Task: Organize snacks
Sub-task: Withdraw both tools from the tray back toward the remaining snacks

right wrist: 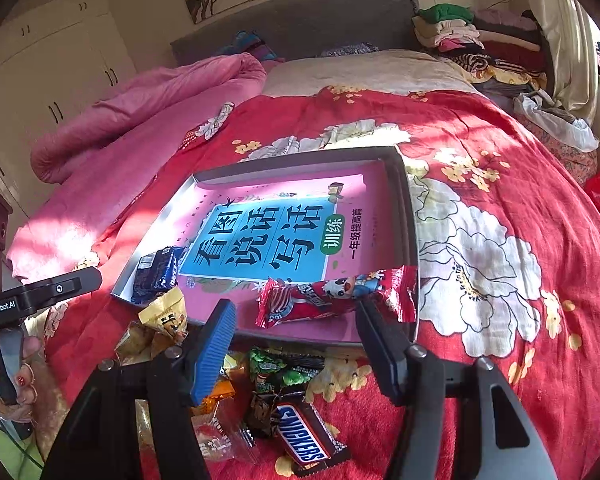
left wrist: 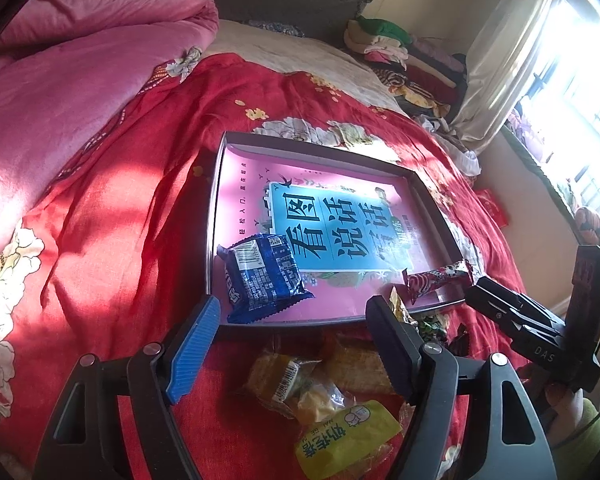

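Sunlit bed (right wrist: 500, 168) under a red floral quilt (left wrist: 112, 220), pink duvet (left wrist: 80, 60) behind.
Tray (right wrist: 411, 216) holds blue snack packet (left wrist: 262, 280) and red one (right wrist: 336, 294); both hand-held grippers (left wrist: 292, 344) (right wrist: 296, 344) spread, pinching nothing.

Beyond both jaws: grey-rimmed tray (right wrist: 410, 216), pink book cover (right wrist: 356, 188) with blue panel inside. Blue packet (left wrist: 262, 280) ahead of left jaws. Red striped wrapper (right wrist: 332, 296) ahead of right jaws. Brown Snickers bar (right wrist: 306, 436) beneath them. Red floral bedspread (right wrist: 500, 160) under everything.
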{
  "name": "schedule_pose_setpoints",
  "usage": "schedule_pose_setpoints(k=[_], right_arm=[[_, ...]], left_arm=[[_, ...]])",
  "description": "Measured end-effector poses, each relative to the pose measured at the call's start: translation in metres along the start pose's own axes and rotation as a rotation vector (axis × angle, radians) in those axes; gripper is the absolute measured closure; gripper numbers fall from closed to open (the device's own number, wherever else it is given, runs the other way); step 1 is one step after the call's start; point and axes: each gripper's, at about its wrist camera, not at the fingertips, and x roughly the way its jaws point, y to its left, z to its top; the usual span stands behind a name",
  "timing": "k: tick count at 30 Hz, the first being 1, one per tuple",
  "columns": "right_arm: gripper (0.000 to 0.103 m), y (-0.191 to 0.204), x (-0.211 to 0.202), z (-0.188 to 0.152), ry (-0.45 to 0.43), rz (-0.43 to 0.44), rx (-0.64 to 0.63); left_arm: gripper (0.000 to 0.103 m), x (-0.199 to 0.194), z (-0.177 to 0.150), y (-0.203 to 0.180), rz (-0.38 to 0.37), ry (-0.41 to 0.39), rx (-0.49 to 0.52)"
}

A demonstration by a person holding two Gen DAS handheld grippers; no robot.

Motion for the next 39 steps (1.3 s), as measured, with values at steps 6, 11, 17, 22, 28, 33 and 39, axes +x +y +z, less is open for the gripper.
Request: schedule_pose_setpoints(k=[6,11,17,22,28,33,39], right_arm=[[0.039,0.002,-0.022,-0.005,-0.055,-0.014,-0.019],[0.038,-0.001,-0.035,-0.012,-0.072,-0.019,-0.012],[0.037,-0.004,-0.043,-0.019,-0.075,-0.037,-0.013],[0.036,-0.005,-0.048,-0.027,-0.067,-0.043,-0.016],[0.035,-0.009,-0.047,-0.036,-0.042,-0.044,-0.001],[0.035,-0.009,-0.046,-0.043,-0.023,-0.049,-0.007],[0.035,-0.01,-0.045,-0.049,-0.004,-0.053,0.003]], left_arm=[[0.026,-0.007,-0.009,0.009,0.019,0.009,-0.01],[0.026,-0.014,-0.014,0.015,0.007,0.021,-0.026],[0.026,-0.019,-0.018,0.014,0.007,0.023,-0.02],[0.026,-0.017,-0.031,0.008,-0.018,0.062,-0.005],[0.026,-0.014,-0.049,-0.002,-0.034,0.108,0.011],[0.026,-0.013,-0.058,-0.008,-0.048,0.136,0.024],[0.026,-0.01,-0.071,-0.017,-0.066,0.18,0.049]])
